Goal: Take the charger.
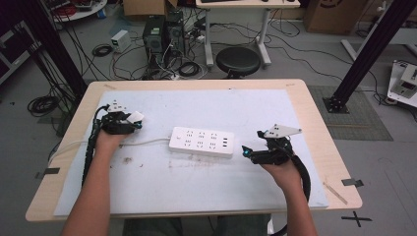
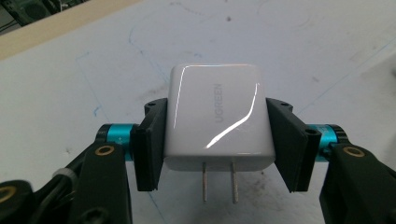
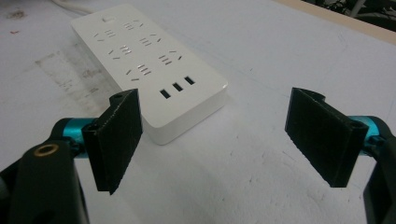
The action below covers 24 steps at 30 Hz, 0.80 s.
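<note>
A white power strip (image 1: 201, 141) lies mid-table on the white mat, its cord (image 1: 147, 142) running off to the left. In the right gripper view the power strip (image 3: 149, 65) sits just ahead and left of my right gripper (image 3: 219, 140), which stands open with nothing between its pads. That right gripper (image 1: 248, 152) rests close to the strip's right end. My left gripper (image 1: 135, 120) is at the left of the mat, shut on a white UGREEN charger plug (image 2: 217, 116), whose two metal prongs (image 2: 219, 182) point back toward the camera. The charger plug (image 1: 136, 117) pokes out of the jaws.
The white mat (image 1: 187, 191) covers most of the wooden table (image 1: 314, 113). Brownish stains (image 1: 129, 160) mark the mat near the left hand. Beyond the far edge stand a black stool (image 1: 238, 61), computer towers (image 1: 162, 32) and tangled floor cables.
</note>
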Tool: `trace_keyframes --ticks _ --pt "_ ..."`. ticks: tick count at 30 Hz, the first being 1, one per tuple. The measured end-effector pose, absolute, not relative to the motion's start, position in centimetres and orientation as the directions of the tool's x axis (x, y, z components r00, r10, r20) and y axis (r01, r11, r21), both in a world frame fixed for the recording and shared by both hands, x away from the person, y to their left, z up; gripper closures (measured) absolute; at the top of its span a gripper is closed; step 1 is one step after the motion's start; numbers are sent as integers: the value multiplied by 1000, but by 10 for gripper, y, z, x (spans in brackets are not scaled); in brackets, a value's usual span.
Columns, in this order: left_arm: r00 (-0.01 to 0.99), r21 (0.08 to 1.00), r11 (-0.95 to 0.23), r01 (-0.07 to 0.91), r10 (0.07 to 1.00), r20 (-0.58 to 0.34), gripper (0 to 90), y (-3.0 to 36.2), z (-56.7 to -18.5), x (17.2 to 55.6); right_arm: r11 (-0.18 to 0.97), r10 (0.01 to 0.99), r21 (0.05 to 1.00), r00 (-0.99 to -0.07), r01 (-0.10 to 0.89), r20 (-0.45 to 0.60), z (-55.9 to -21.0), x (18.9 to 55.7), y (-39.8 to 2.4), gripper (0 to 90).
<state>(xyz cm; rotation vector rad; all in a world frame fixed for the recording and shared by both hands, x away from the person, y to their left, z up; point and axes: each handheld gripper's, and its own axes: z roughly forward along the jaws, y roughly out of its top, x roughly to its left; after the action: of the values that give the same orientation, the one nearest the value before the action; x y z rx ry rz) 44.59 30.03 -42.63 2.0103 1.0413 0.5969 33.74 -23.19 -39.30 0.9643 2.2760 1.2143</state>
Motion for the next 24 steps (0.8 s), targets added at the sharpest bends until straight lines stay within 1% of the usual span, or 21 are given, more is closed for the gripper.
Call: trace_keyframes --ticks 4,13,17,20,24 --pt "574 828 -343 444 818 30 425 304 -407 430 391 717 836 -697 385 -14 -390 337 -231 194" --pt "649 847 -380 372 759 56 425 292 -366 376 394 698 839 -716 375 -8 -381 333 -233 195" --pt "682 868 -365 337 730 42 425 286 -359 351 394 697 839 -717 376 -5 -379 330 -236 195" --pt "706 867 -383 319 706 52 425 282 -357 337 390 696 841 -718 374 -4 -379 329 -237 194" --pt "726 870 -394 297 685 62 425 277 -357 327 389 701 840 -713 380 -2 -379 326 -238 194"
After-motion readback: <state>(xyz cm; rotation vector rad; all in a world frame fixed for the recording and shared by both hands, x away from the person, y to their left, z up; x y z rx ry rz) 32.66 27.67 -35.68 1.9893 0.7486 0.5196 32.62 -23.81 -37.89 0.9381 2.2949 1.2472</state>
